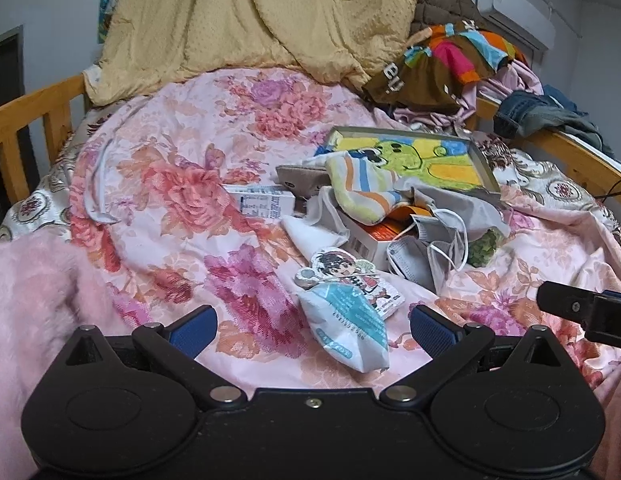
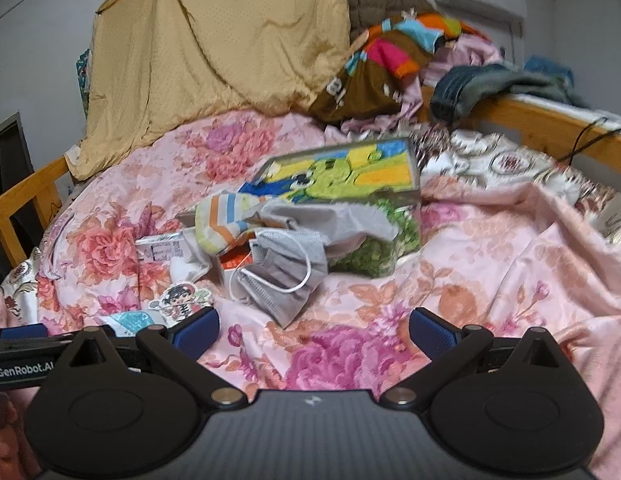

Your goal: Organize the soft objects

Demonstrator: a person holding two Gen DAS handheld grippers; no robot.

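Note:
A heap of small items lies mid-bed on a pink floral quilt (image 1: 182, 168). It holds a striped soft toy (image 1: 362, 188) (image 2: 226, 220), grey face masks (image 1: 426, 252) (image 2: 286, 276), a white cloth (image 1: 310, 232), a cartoon sticker card (image 1: 346, 268), a white-and-teal packet (image 1: 346, 320) and a green-filled bag (image 2: 374, 248). My left gripper (image 1: 312, 330) is open and empty, its jaws either side of the packet's near end. My right gripper (image 2: 314, 330) is open and empty, just short of the masks.
A framed cartoon picture (image 1: 414, 156) (image 2: 342, 172) lies behind the heap. A yellow quilt (image 1: 254, 20) and piled clothes (image 1: 450, 60) stand at the back. Wooden bed rails (image 1: 30, 120) (image 2: 530, 124) run along both sides. A fluffy pink blanket (image 1: 30, 300) lies near left.

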